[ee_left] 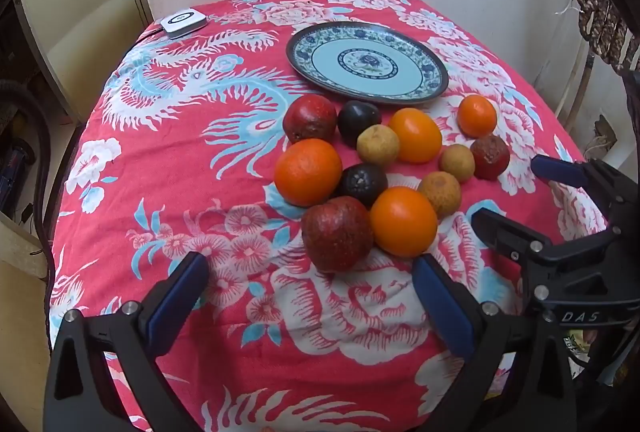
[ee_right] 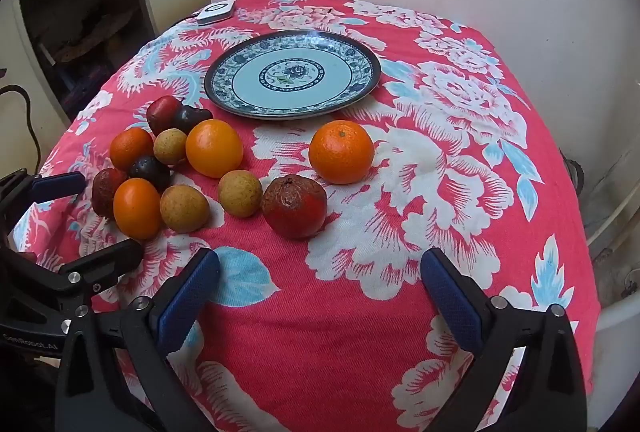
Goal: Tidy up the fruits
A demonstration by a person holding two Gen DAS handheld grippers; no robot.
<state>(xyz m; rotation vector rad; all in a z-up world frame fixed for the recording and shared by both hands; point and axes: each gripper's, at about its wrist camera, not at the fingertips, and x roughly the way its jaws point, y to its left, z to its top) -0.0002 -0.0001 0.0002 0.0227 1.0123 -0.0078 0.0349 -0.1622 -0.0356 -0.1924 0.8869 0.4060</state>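
We see the left gripper (ee_left: 308, 268) spread wide w/ nothing between its blue pads, just above the red flowered cloth (ee_left: 168, 159), near a dark red pomegranate (ee_left: 337, 233) and an orange (ee_left: 403, 222) touching it. The right gripper (ee_right: 320, 268) is also wide and holds nothing.

The fruits lie on the cloth in front of the blue-white plate (ee_left: 434, 65), none on the plate. In the left view they make one tight cluster: big orange (ee_left: 308, 171), two dark round fruits, brown-yellow small ones, another pomegranate (ee_left: 310, 118) at the back.

The right view shows what the left one does not show well: a wrinkled red fruit (ee_right: 295, 206) w/ dried crown and a mandarin (ee_right: 341, 151) stand apart from the cluster, w/ bare cloth between them & the rest. The left view shows more clearly the white square device (ee_left: 183, 22) at the far corner; in the right view it is only partly seen. Each view catches the other gripper at its edge.
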